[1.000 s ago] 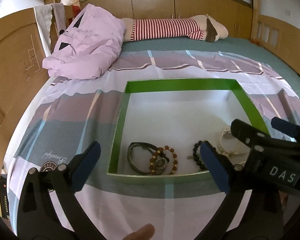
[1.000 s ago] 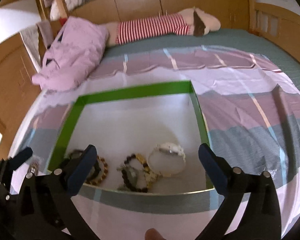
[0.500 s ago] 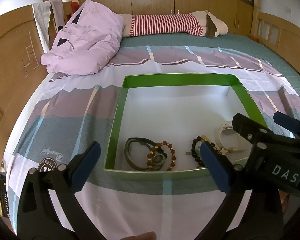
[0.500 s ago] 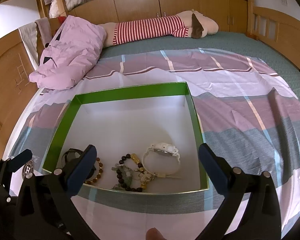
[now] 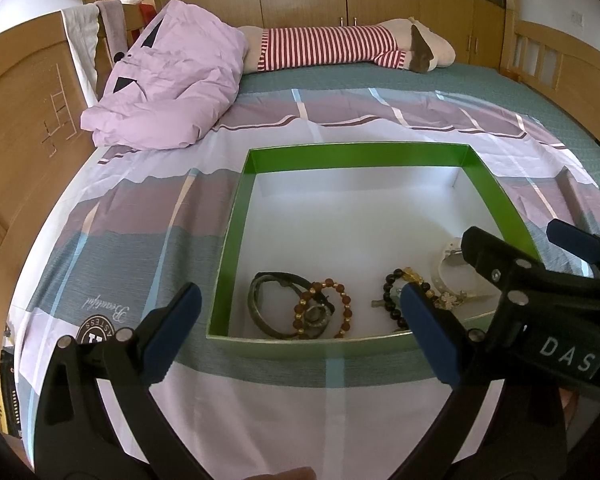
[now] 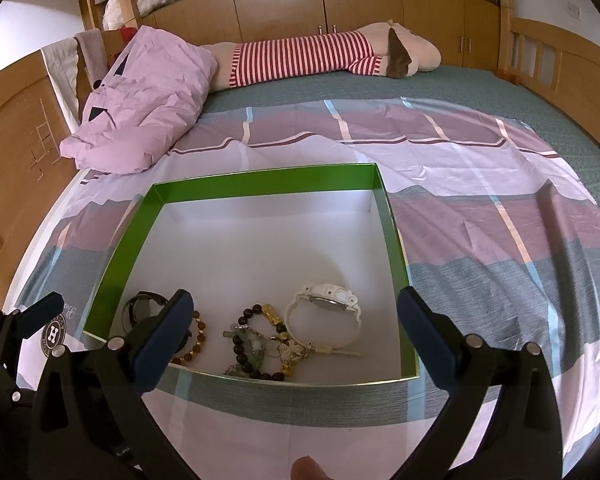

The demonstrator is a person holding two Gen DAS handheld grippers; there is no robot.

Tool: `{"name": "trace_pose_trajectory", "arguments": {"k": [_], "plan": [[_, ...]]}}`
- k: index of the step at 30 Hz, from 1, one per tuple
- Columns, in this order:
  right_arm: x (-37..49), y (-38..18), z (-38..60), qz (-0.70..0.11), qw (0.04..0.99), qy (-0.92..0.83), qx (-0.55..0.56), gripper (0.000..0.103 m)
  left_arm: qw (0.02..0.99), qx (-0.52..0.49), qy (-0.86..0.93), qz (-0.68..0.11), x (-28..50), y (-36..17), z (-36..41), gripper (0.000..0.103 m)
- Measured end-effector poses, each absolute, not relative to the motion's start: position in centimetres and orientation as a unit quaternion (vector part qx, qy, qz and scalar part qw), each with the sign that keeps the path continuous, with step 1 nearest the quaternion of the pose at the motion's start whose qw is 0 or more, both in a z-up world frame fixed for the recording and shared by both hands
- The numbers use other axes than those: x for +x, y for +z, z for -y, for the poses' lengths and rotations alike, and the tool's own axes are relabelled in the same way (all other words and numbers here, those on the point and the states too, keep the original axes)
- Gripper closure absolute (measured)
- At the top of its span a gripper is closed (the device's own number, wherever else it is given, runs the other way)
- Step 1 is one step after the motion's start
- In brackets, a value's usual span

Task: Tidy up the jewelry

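Note:
A shallow green box [image 5: 356, 156] [image 6: 260, 182] with a white floor lies on the bedsheet. Along its near side lie a dark watch [image 5: 278, 286] [image 6: 140, 306], a brown bead bracelet [image 5: 342, 310] [image 6: 199, 340], a black bead bracelet with gold charms [image 5: 394, 292] [image 6: 256, 346] and a white watch [image 5: 448, 268] [image 6: 324, 312]. My left gripper [image 5: 300, 332] is open, above the sheet just before the box's near wall. My right gripper [image 6: 292, 332] is open too, over the near edge, nothing between its fingers.
A crumpled pink quilt [image 5: 168, 84] [image 6: 140, 100] lies at the back left, a long striped plush pillow [image 5: 340, 46] [image 6: 312, 58] along the far side. Wooden bed boards [image 5: 24, 120] rise on the left and right. Patterned sheet [image 6: 480, 216] spreads right of the box.
Both grippers have drawn back and risen a little from the box, so more of the bed shows. They stay open, and the jewelry has not moved.

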State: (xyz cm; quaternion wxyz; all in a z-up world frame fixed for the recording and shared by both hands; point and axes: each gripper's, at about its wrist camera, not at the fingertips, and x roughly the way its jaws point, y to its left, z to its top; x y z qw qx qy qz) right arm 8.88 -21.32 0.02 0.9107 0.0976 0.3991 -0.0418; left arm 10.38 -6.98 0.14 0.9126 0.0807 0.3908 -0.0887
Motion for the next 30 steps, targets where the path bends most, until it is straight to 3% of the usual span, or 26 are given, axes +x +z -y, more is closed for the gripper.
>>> {"name": "trace_pose_trajectory", "arguments": {"k": [30], "plan": [[8.90, -0.09, 20.87, -0.402, 0.910, -0.036, 0.091, 0.001, 0.913, 0.094, -0.090, -0.387, 10.01, -0.01, 7.30, 0.002]]}}
